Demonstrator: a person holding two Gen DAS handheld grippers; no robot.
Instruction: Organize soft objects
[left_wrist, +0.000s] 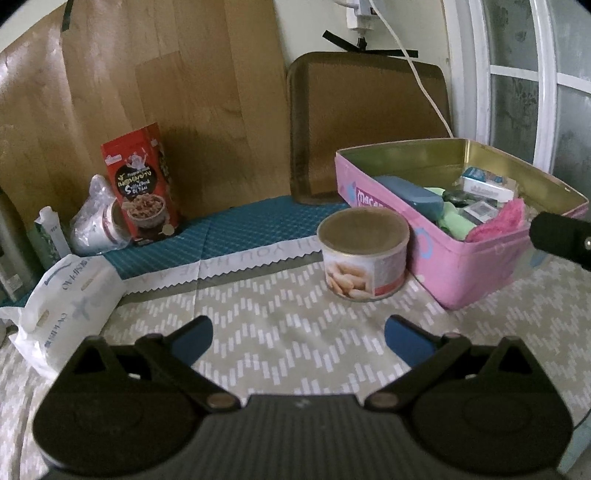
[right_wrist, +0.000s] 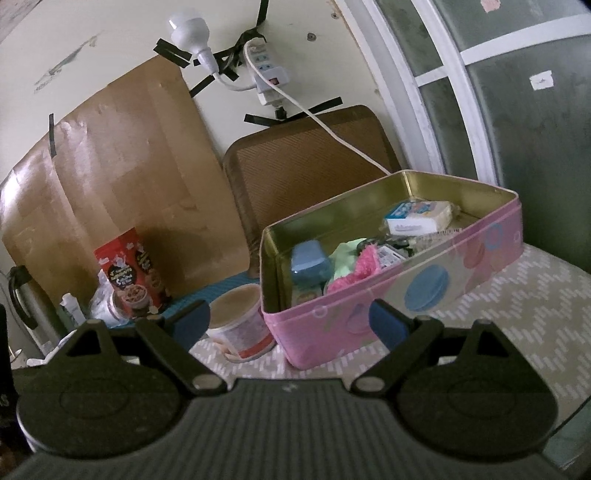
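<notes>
Soft things are seen inside the open pink tin (right_wrist: 424, 280): a pink fluffy item (right_wrist: 354, 269), a green cloth (right_wrist: 345, 254) just beside it, and a blue case (right_wrist: 308, 264) at the tin's left end. Small cartons (right_wrist: 413, 218) are packed at the far end of the tin. The tin is set on the bench (left_wrist: 280, 332), on its patterned cover, toward the right side by the window frame (right_wrist: 454, 92).

A round can (left_wrist: 364, 251) with a biscuit picture is placed just left of the tin, very near it; contact cannot be told. Further left, a red snack box (left_wrist: 142, 188) is stood upright against the brown board (left_wrist: 129, 92), with a crumpled plastic bag (left_wrist: 98, 221) beside it. A white tissue pack (left_wrist: 64, 295) is laid at the bench's left edge.

The left tongs (left_wrist: 297, 334) are held low over the cover, spread wide, nothing between them. The right tongs (right_wrist: 288, 325) are held in front of the tin's near wall, likewise spread and holding nothing. A dark tray (right_wrist: 314, 170) is leaned on the wall behind the tin, and a power strip (right_wrist: 267, 74) is taped above.
</notes>
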